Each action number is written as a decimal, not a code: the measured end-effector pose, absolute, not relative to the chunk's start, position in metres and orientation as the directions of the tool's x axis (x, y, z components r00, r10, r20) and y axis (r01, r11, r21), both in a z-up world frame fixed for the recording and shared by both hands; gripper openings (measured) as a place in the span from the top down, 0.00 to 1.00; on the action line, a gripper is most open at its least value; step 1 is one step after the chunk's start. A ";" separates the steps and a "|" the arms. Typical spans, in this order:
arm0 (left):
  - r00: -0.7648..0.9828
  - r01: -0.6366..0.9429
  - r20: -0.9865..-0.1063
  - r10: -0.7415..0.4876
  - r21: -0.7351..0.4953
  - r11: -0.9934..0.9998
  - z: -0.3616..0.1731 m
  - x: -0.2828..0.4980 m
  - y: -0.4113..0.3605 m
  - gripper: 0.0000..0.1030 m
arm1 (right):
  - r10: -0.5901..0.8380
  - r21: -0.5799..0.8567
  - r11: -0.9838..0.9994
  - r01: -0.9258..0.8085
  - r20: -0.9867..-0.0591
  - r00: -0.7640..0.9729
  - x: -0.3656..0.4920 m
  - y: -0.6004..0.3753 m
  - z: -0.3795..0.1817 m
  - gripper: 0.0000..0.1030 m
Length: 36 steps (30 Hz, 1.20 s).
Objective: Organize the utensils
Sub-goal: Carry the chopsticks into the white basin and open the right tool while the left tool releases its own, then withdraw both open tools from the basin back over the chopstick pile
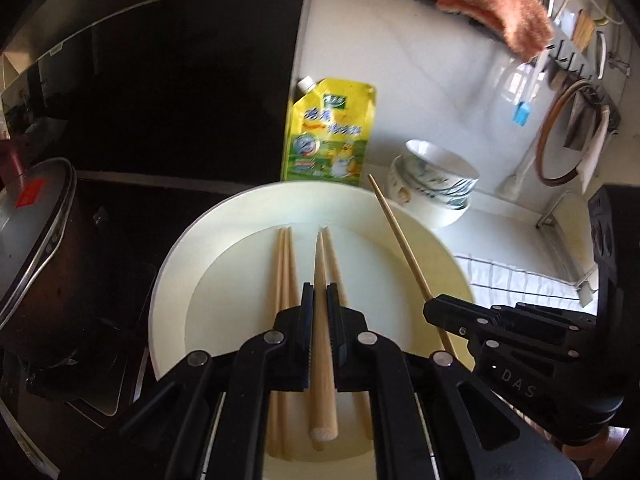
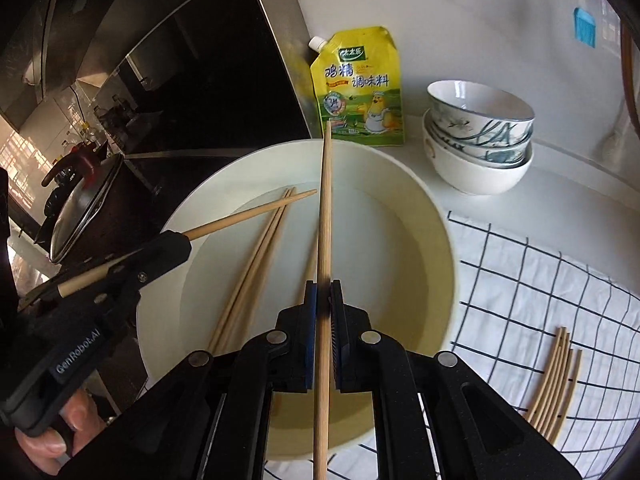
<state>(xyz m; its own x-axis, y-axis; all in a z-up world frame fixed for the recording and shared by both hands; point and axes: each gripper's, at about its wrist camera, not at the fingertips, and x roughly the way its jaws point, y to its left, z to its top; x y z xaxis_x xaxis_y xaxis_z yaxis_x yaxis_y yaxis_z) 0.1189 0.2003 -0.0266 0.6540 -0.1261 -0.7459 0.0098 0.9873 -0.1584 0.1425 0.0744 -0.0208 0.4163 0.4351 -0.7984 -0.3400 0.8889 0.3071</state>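
A cream plate (image 1: 224, 232) (image 2: 420, 208) holds loose wooden chopsticks (image 1: 283, 264) (image 2: 256, 256). My left gripper (image 1: 320, 292) is shut on one chopstick (image 1: 322, 360) and holds it over the plate; in the right wrist view this gripper (image 2: 176, 240) is at the left with the chopstick (image 2: 256, 213) sticking out. My right gripper (image 2: 323, 288) is shut on another chopstick (image 2: 325, 220) above the plate; in the left wrist view it (image 1: 434, 308) is at the right, its chopstick (image 1: 400, 240) slanting up. Several chopsticks (image 2: 556, 380) lie on a checked cloth (image 2: 520, 280).
A yellow seasoning pouch (image 1: 330, 132) (image 2: 360, 88) leans on the wall behind the plate. Stacked bowls (image 1: 436, 184) (image 2: 480, 140) stand to the right. A lidded pot (image 1: 36, 232) (image 2: 84, 208) sits on the dark stove at left. A rack with an orange cloth (image 1: 492, 4) hangs above.
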 end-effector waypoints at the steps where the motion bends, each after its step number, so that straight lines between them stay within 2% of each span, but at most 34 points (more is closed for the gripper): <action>1: 0.646 0.007 -0.753 -0.127 -0.160 0.987 -0.031 0.121 0.202 0.93 | 0.430 0.305 0.891 -0.336 -0.805 0.408 0.146 0.078 -0.024 0.94; 14: 0.497 -0.005 -0.855 -0.147 -0.172 0.985 -0.077 0.144 0.201 0.93 | 0.405 0.340 0.908 -0.244 -0.860 0.310 0.168 0.089 -0.063 0.94; 26: 0.451 -0.047 -0.881 -0.142 -0.182 0.982 -0.084 0.140 0.206 0.90 | 0.388 0.321 0.917 -0.235 -0.851 0.353 0.169 0.083 -0.061 0.92; 29: 0.449 -0.070 -0.884 -0.131 -0.181 0.981 -0.083 0.137 0.211 0.75 | 0.382 0.311 0.920 -0.239 -0.847 0.369 0.165 0.081 -0.057 0.92; 31: 0.458 -0.080 -0.880 -0.124 -0.179 0.981 -0.080 0.133 0.214 0.58 | 0.383 0.312 0.920 -0.238 -0.844 0.376 0.162 0.077 -0.055 0.92; 33: 0.468 -0.084 -0.877 -0.108 -0.166 0.982 -0.076 0.129 0.215 0.48 | 0.383 0.313 0.921 -0.234 -0.840 0.384 0.158 0.073 -0.052 0.92; 36: 0.483 -0.090 -0.871 -0.091 -0.153 0.984 -0.069 0.121 0.218 0.44 | 0.380 0.312 0.923 -0.227 -0.834 0.400 0.151 0.067 -0.047 0.92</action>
